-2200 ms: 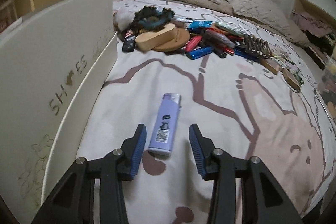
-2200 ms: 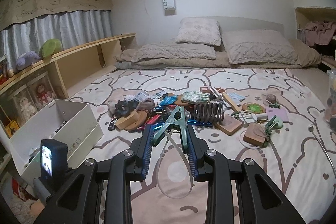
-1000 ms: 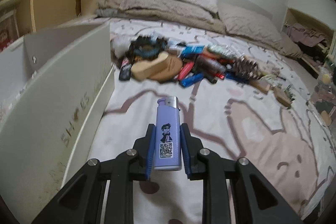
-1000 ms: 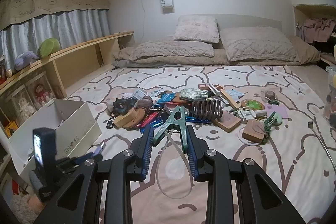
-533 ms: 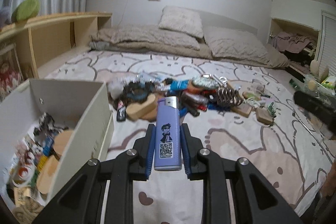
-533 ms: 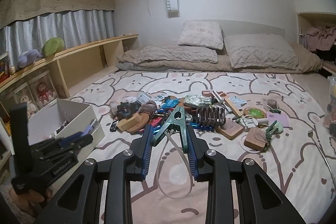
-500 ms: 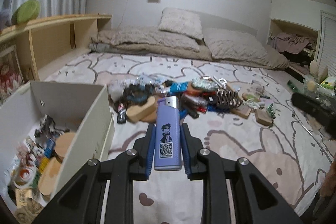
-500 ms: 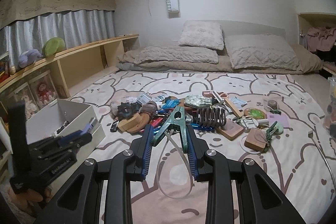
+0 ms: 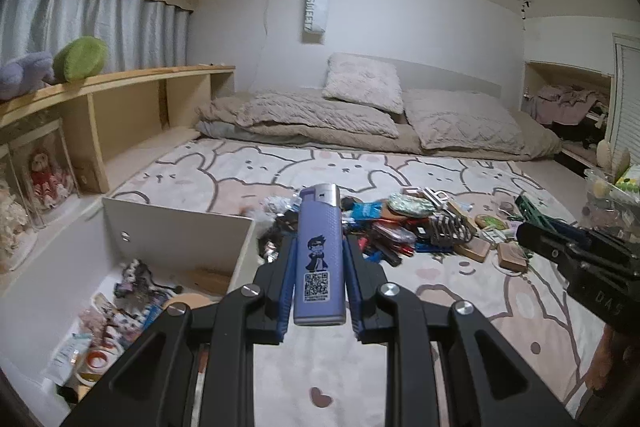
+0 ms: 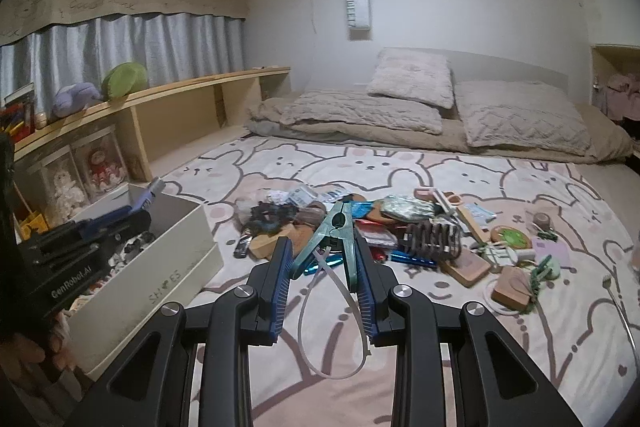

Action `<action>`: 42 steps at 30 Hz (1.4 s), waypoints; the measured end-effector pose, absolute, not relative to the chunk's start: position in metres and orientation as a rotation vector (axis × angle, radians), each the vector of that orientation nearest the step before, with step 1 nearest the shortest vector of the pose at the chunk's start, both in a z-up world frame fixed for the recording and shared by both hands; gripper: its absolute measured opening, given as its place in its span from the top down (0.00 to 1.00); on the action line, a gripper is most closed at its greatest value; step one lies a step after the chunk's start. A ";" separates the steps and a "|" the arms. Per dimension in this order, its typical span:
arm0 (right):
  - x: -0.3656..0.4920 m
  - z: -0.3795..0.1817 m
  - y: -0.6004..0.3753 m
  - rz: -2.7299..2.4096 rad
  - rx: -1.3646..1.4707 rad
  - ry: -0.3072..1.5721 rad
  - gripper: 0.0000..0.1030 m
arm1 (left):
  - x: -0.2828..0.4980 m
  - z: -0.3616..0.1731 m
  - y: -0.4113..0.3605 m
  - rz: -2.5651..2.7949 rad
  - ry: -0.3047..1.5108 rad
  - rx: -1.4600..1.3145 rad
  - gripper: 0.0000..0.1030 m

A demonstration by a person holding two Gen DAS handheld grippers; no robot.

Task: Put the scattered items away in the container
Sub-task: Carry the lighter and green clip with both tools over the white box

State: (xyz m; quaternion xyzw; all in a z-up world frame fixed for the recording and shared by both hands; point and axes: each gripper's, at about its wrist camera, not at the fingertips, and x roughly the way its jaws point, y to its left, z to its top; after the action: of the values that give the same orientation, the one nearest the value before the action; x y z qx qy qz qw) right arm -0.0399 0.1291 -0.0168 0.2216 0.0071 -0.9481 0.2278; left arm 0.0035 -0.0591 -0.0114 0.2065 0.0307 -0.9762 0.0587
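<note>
Purple plastic lighter (image 9: 320,259) clamped in left gripper (image 9: 320,287), long axis along fingers, metal cap fwd, just right of white box (image 9: 176,235). Green clamp (image 10: 340,239) pinched in right gripper (image 10: 322,291), tip fwd.

Before you lies the rabbit-print blanket (image 10: 460,175) that carries everything. At ten o'clock on it stands the white box (image 10: 176,259), open-topped. At twelve o'clock a pile of scattered items (image 10: 384,223) rests directly on the blanket, trailing toward two o'clock. Beyond, pillows (image 10: 412,77) and folded bedding lie at its far edge.
</note>
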 end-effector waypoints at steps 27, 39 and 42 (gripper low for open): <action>-0.044 -0.010 0.022 -2.416 0.561 0.162 0.70 | 0.041 -0.007 -0.164 -2.749 0.135 0.555 0.78; -0.040 -0.015 -0.027 -2.298 0.564 0.224 0.70 | 0.060 -0.017 -0.205 -2.657 0.140 0.576 0.78; -0.037 -0.016 -0.037 -2.256 0.570 0.223 0.70 | 0.062 -0.023 -0.214 -2.639 0.145 0.594 0.78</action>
State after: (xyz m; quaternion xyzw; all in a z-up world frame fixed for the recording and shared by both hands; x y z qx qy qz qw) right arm -0.0372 -0.0373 -0.0156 0.2245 0.0877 -0.8882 0.3912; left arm 0.0615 -0.2143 -0.0230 0.2140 0.0521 -0.9515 0.2148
